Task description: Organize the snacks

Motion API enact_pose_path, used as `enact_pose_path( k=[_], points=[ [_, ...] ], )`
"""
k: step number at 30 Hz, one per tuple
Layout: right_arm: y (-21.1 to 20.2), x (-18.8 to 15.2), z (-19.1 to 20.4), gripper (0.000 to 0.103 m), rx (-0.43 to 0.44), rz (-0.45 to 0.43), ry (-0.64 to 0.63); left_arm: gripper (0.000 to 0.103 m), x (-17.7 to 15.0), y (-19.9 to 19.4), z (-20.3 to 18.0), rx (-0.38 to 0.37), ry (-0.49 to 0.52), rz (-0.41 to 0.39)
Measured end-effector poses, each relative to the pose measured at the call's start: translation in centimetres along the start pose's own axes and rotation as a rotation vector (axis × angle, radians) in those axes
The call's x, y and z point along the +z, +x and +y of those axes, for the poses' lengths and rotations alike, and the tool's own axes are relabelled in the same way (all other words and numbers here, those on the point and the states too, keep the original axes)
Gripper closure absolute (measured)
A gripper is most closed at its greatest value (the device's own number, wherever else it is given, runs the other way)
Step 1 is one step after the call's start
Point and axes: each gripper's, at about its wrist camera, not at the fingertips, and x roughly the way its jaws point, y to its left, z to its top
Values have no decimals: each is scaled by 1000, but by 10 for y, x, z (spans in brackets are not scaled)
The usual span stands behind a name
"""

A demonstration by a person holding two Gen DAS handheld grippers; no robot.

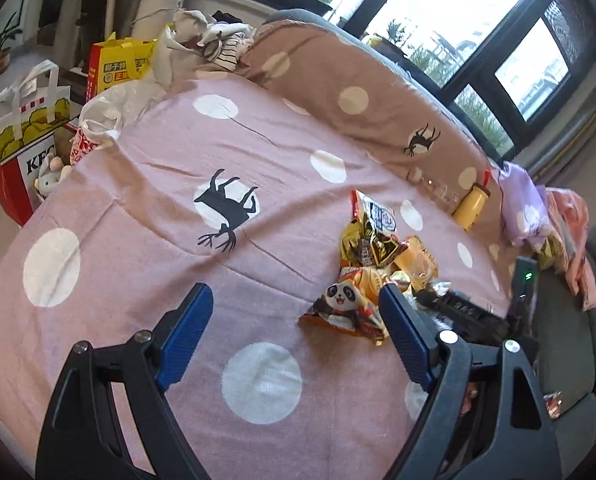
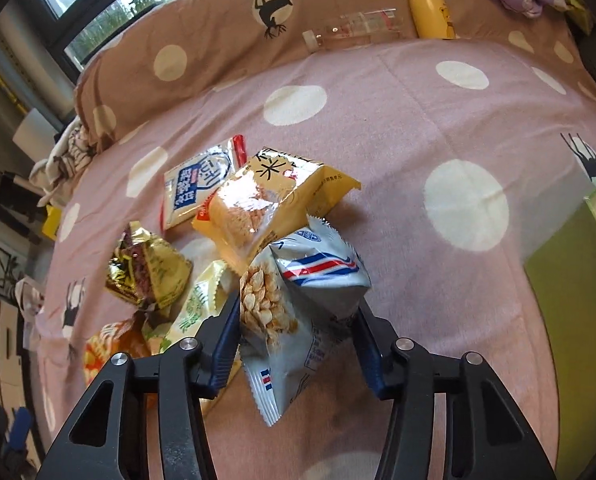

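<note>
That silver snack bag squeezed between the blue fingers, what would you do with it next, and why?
Probably lift it a little, straight up off the pile. The right gripper has the silver snack bag pinched between its pads, but the bag overlaps the yellow cracker packet, so dragging it sideways might scatter the others. The left gripper is open and holds nothing.

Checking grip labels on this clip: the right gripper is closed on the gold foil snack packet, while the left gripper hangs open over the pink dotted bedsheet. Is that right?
Not quite. The right wrist view shows the right gripper closed on the pale grey snack packet with red and blue stripes; the gold foil snack packet lies untouched beside it. The left gripper does hang open over the pink dotted bedsheet.
</note>
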Motion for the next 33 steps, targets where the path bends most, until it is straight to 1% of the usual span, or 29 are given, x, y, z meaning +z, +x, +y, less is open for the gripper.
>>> enact_pose_path(
  k=[3, 5, 7, 9, 11, 13, 15, 18, 20, 22, 23, 24, 25, 26, 27, 29, 31, 32, 33],
  points=[
    [-12, -5, 2, 50, 9, -2, -10, 18, 0, -1, -2, 23, 26, -7],
    [-18, -7, 3, 50, 28, 11, -12, 18, -1, 1, -3, 13, 36, 3],
    [-25, -8, 5, 50, 78, 27, -14, 18, -2, 1, -6, 3, 43, 9],
    [-33, -9, 6, 50, 123, 34, -8, 18, -1, -2, -10, -21, 60, -18],
    [-42, -11, 6, 50, 136, 43, 4, 18, -1, -1, -10, -16, 35, -22],
    [-52, -14, 7, 50, 163, 68, -1, 18, -2, 4, -13, -30, 10, -12],
    [-64, -18, 10, 50, 209, 90, -8, 18, -4, 9, -22, -47, 18, 9],
    [-84, -26, 11, 50, 297, 66, 60, 18, -9, 12, -39, -72, 34, 1],
    [-94, -34, 12, 50, 342, 58, 74, 18, -12, 17, -47, -80, 36, 13],
    [-101, -42, 10, 50, 342, 27, 85, 18, -18, 23, -55, -73, 46, 41],
    [-103, -46, 9, 50, 321, 8, 88, 18, -19, 25, -59, -69, 61, 52],
    [-101, -52, 8, 50, 282, -4, 76, 18, -21, 28, -62, -62, 78, 57],
    [-98, -54, 8, 50, 263, 2, 59, 18, -23, 29, -63, -47, 85, 59],
    [-90, -59, 6, 50, 245, 26, 33, 18, -25, 31, -63, -34, 90, 65],
    [-84, -62, 2, 50, 245, 46, 35, 18, -27, 33, -64, -23, 96, 77],
    [-65, -68, -8, 50, 264, 100, 81, 18, -31, 36, -64, -20, 97, 92],
    [-46, -70, -14, 50, 307, 159, 114, 18, -34, 39, -64, -12, 89, 97],
    [-35, -71, -16, 50, 315, 204, 138, 18, -36, 41, -65, -1, 86, 101],
    [-29, -71, -17, 49, 335, 222, 152, 18, -37, 43, -66, 8, 85, 105]
  ],
)
